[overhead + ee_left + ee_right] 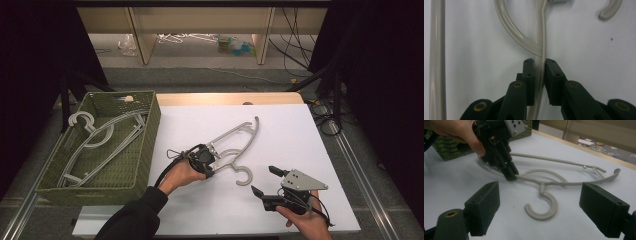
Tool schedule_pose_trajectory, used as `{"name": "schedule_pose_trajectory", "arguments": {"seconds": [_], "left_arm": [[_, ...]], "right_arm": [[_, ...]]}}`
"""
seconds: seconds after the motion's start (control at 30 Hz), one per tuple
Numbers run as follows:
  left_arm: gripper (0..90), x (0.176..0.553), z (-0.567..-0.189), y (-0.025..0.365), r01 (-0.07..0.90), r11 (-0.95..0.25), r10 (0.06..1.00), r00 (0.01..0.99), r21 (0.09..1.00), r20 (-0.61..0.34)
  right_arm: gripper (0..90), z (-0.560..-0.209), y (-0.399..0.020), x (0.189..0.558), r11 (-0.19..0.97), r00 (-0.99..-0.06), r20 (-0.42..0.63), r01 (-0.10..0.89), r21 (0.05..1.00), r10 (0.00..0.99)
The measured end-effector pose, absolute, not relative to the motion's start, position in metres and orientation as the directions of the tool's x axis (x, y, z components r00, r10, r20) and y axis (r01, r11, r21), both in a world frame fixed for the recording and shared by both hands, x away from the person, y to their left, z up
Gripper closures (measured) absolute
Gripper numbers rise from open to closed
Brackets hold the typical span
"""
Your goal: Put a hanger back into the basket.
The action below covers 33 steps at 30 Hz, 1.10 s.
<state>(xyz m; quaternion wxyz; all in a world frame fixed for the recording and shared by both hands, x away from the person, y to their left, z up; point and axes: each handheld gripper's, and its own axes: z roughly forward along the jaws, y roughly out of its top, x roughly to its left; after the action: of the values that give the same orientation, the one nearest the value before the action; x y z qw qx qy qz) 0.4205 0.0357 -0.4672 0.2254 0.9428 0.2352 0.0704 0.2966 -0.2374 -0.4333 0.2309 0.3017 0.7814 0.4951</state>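
A grey plastic hanger lies flat on the white table top, its hook pointing toward the near edge. My left gripper is shut on the hanger's thin arm near the neck. In the left gripper view the pads press that arm from both sides. The right gripper view shows the hanger with the left gripper clamped on it. My right gripper rests near the front right, open and holding nothing. Its jaws stand wide apart, facing the hook.
A green woven basket at the table's left holds several more grey hangers. The wooden table edge runs along the back. Beyond it are shelf legs, floor clutter and cables.
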Motion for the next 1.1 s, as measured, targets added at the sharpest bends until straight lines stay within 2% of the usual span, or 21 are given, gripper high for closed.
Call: {"name": "schedule_pose_trajectory", "arguments": {"seconds": [0.17,0.3,0.43,0.47,0.53,0.57,0.63,0.73,0.8,1.1], "left_arm": [[80.9,0.421,-0.465,0.038,0.396,-0.782,0.465,0.885,0.481,0.028],[81.0,0.423,-0.456,0.046,0.425,-0.716,0.49,0.871,0.554,-0.034],[81.0,0.426,-0.445,0.056,0.423,-0.691,0.488,0.871,0.586,-0.055],[81.1,0.424,-0.445,0.055,0.457,-0.639,0.52,0.849,0.618,-0.09],[81.0,0.424,-0.44,0.059,0.467,-0.616,0.534,0.84,0.635,-0.1],[81.0,0.428,-0.434,0.065,0.432,-0.663,0.5,0.863,0.612,-0.068],[80.9,0.429,-0.431,0.07,0.442,-0.644,0.502,0.86,0.625,-0.091],[80.9,0.43,-0.427,0.076,0.464,-0.599,0.516,0.847,0.652,-0.129],[81.0,0.429,-0.428,0.076,0.514,-0.506,0.55,0.811,0.692,-0.199],[81.1,0.434,-0.42,0.089,0.554,-0.388,0.577,0.769,0.737,-0.275]], "right_arm": [[17.8,-0.433,-0.238,0.296,0.325,-0.712,-0.061,0.241,0.915,0.7],[17.8,-0.433,-0.238,0.296,0.318,-0.708,-0.064,0.233,0.919,0.703],[17.8,-0.433,-0.238,0.296,0.318,-0.709,-0.063,0.233,0.919,0.702],[17.8,-0.433,-0.238,0.296,0.318,-0.709,-0.065,0.231,0.919,0.702],[17.8,-0.433,-0.238,0.296,0.318,-0.709,-0.064,0.232,0.919,0.703],[17.8,-0.432,-0.238,0.296,0.324,-0.711,-0.062,0.239,0.915,0.7],[17.8,-0.433,-0.238,0.296,0.317,-0.708,-0.063,0.233,0.919,0.703],[17.8,-0.433,-0.239,0.296,0.327,-0.711,-0.068,0.234,0.916,0.7],[17.8,-0.433,-0.239,0.297,0.326,-0.711,-0.068,0.233,0.916,0.7],[17.8,-0.432,-0.239,0.296,0.333,-0.707,-0.07,0.241,0.912,0.703]]}}
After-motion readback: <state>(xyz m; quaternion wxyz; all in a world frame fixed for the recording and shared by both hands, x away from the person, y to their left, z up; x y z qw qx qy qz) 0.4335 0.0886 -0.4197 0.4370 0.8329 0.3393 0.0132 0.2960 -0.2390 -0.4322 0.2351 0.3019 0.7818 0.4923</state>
